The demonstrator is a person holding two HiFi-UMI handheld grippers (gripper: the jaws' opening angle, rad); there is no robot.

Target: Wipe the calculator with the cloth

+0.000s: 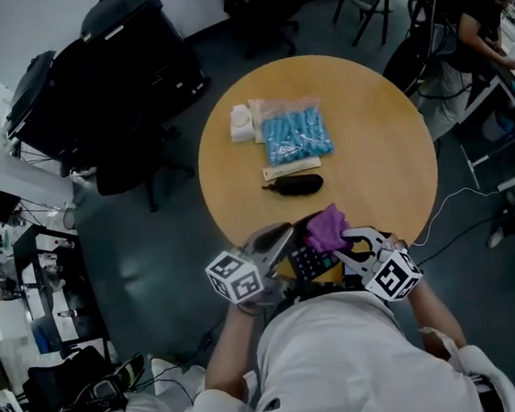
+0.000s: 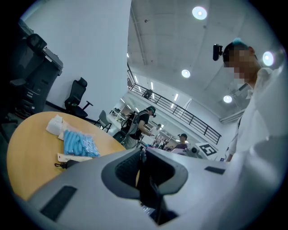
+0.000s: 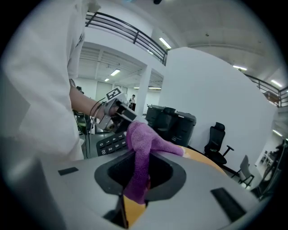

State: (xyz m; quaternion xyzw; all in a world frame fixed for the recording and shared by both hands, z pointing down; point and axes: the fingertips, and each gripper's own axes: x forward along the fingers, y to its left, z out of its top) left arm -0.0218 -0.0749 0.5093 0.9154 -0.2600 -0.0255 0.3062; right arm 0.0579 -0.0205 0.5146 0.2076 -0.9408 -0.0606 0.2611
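Right hand-held gripper is clamped on the purple cloth, whose bunched end sits over the far end of the calculator, pinched by its edge in the left hand-held gripper above the round counter's near rim, keys up, long axis running roughly away from the person.

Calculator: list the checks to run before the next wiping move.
1. Calculator gripped by left gripper: ok.
2. Cloth clamped in right gripper: ok.
3. Key face turned toward the cloth: ok.
4. Cloth touching the keys: cannot tell.
5. Blue packet and black pouch away from the wiping area: ok.
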